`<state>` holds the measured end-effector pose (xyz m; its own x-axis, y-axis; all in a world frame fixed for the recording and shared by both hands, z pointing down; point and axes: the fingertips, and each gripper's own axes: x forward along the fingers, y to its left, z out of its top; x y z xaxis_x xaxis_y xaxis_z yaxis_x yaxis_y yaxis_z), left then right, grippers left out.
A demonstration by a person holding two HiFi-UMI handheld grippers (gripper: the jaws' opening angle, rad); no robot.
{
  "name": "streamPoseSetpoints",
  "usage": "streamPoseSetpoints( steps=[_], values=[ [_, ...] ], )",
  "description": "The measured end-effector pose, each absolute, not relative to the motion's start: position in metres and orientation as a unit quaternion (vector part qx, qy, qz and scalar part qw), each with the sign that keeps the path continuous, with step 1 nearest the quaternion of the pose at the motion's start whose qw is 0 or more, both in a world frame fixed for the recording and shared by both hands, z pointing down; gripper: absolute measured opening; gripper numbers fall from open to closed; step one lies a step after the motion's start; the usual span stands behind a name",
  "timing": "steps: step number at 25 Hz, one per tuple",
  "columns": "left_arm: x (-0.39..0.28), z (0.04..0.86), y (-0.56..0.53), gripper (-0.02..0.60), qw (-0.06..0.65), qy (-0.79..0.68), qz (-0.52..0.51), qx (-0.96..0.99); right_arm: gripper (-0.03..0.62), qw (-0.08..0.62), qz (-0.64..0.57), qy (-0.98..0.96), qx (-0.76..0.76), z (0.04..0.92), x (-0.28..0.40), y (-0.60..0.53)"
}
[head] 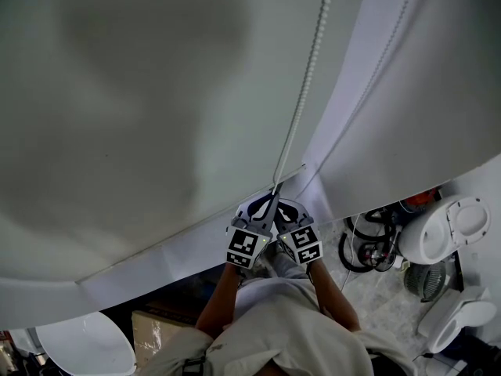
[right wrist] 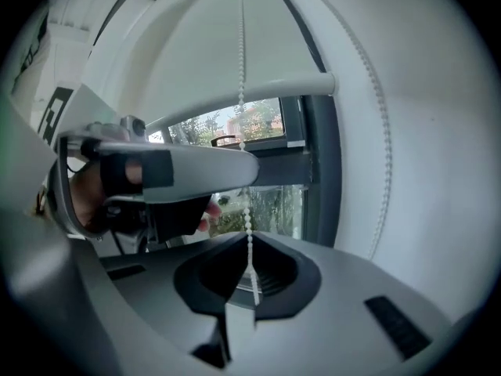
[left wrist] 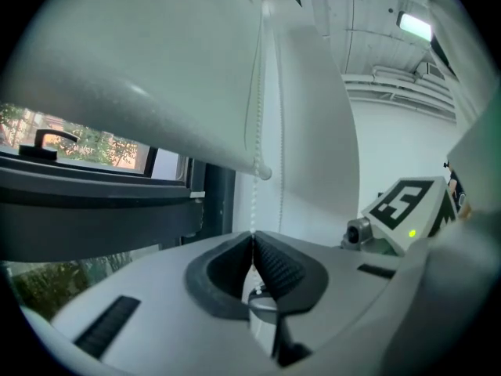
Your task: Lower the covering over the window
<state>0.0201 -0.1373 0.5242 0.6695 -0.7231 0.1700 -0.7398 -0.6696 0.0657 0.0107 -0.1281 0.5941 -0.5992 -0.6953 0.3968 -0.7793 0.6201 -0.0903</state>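
I'm pinching the bead chain in both tools. The left gripper is pressed together on it, and the right gripper, just beside, is clamping the same run. I'm judging this as mid-pull: window glass is showing under the roller blind and its bottom rail. The next move is calling for one tool to let go and regrip higher. Room is lying upward along the chain, while the window frame and the chain's other run are crowding the right.

Left gripper, right gripper beside it, seemingly pinching bead chain, white blind behind
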Motion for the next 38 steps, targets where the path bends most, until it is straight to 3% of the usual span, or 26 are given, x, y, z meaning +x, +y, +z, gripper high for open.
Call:
streamPoseSetpoints(
  steps=[9,14,23,38],
  values=[
    [0.010,0.514,-0.127,0.021,0.067,-0.407,0.054,0.909,0.095,0.143,0.101,-0.885,0.431,0.566,0.024,-0.113],
    [0.002,0.504,-0.115,0.089,0.072,-0.405,0.042,0.911,0.132,0.116,0.092,-0.891,0.429,0.539,0.027,-0.102],
    [-0.009,0.483,-0.093,0.089,0.061,-0.412,0.029,0.909,0.109,0.076,0.073,-0.893,0.437,0.495,0.035,-0.086],
    [-0.019,0.471,-0.071,0.089,0.039,-0.410,0.015,0.911,0.095,0.079,0.021,-0.885,0.459,0.466,0.036,-0.066]
  ],
)
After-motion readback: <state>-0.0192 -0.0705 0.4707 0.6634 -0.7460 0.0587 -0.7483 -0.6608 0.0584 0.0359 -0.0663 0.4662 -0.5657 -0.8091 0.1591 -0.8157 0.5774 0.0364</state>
